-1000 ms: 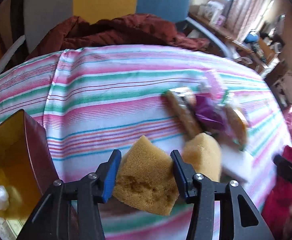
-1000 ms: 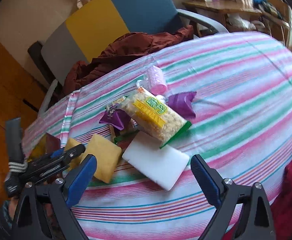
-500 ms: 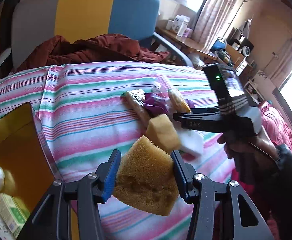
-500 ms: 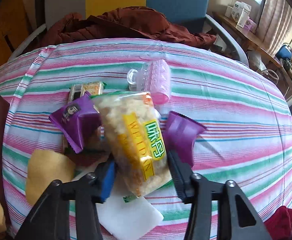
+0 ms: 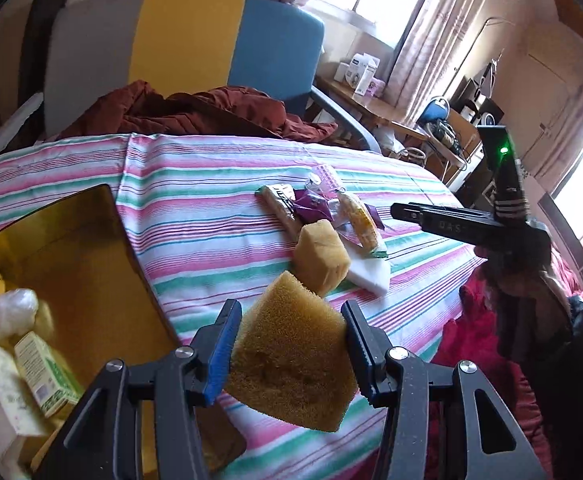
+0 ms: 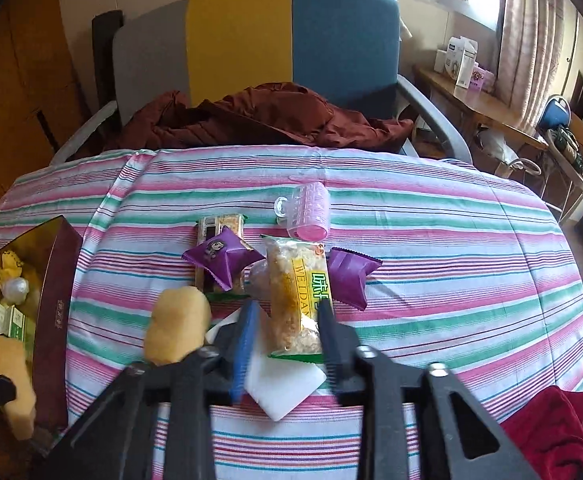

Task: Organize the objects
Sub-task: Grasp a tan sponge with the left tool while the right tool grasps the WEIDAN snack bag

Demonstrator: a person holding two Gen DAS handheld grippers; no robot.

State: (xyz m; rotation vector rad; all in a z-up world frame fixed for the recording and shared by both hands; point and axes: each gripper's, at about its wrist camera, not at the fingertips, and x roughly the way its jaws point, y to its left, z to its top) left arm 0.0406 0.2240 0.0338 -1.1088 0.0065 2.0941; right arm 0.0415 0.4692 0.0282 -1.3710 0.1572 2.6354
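Left gripper (image 5: 287,354) clamped on yellow sponge (image 5: 291,364), box (image 5: 91,288) to its left. Right gripper (image 6: 285,334), jaws just reopening slightly, closed around snack bag (image 6: 297,300) above white sponge (image 6: 283,386).

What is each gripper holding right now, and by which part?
Left gripper: yellow sponge, clamped across its side faces. Right gripper: clear snack bag, pinched across its near end.

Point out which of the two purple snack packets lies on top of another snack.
The left purple packet: it lies across the long snack bar. The right purple packet lies on the striped cloth beside the yellow-labelled bag.
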